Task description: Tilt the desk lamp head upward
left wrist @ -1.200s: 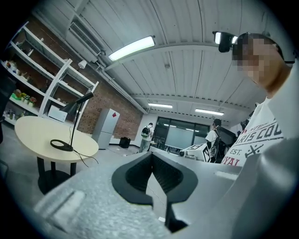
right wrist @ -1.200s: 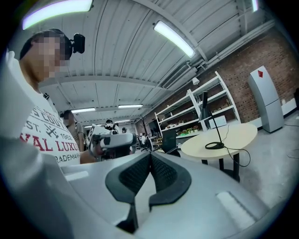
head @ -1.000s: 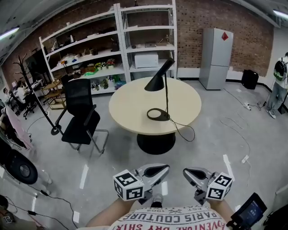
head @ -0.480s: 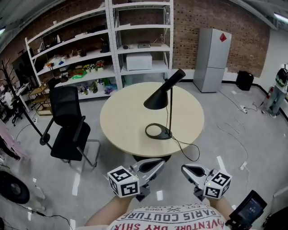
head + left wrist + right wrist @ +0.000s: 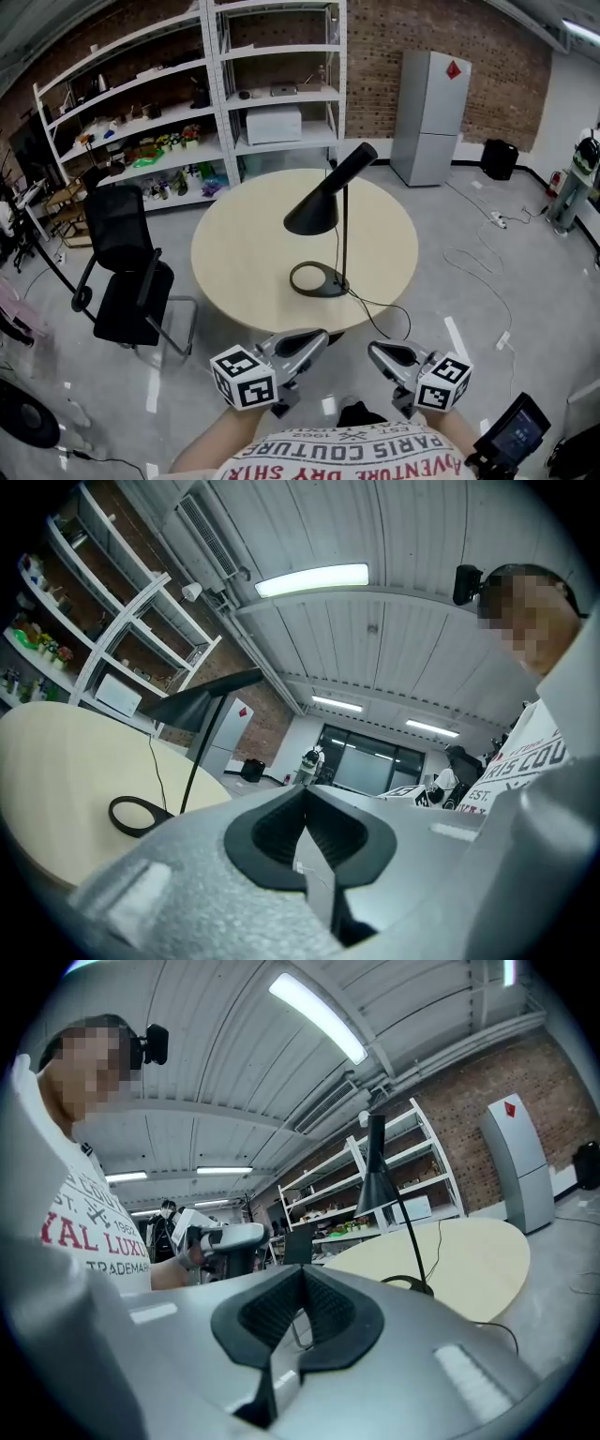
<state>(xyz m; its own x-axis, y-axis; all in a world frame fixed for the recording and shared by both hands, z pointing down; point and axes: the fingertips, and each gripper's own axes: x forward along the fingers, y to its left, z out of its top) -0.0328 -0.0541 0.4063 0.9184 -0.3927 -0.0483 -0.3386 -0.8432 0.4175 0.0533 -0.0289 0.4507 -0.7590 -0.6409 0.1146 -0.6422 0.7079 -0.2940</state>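
A black desk lamp stands on the round beige table (image 5: 234, 253). Its cone head (image 5: 312, 214) hangs downward from a slanted arm, and its ring base (image 5: 317, 279) lies near the table's front edge. The lamp head (image 5: 202, 708) also shows in the left gripper view, and the lamp head (image 5: 378, 1190) in the right gripper view. My left gripper (image 5: 314, 337) and right gripper (image 5: 378, 351) are held close to my body, short of the table, both shut and holding nothing. The left gripper (image 5: 305, 803) and right gripper (image 5: 302, 1288) show their pads pressed together.
A black office chair (image 5: 127, 281) stands left of the table. White shelves (image 5: 187, 94) and a grey fridge (image 5: 427, 103) line the brick back wall. The lamp's cord trails off the table's front; another cable (image 5: 478, 272) lies on the floor at right. A person (image 5: 581, 169) stands far right.
The table and lamp have come closer and shifted slightly left in the head view. Both grippers stay shut in front of my body.
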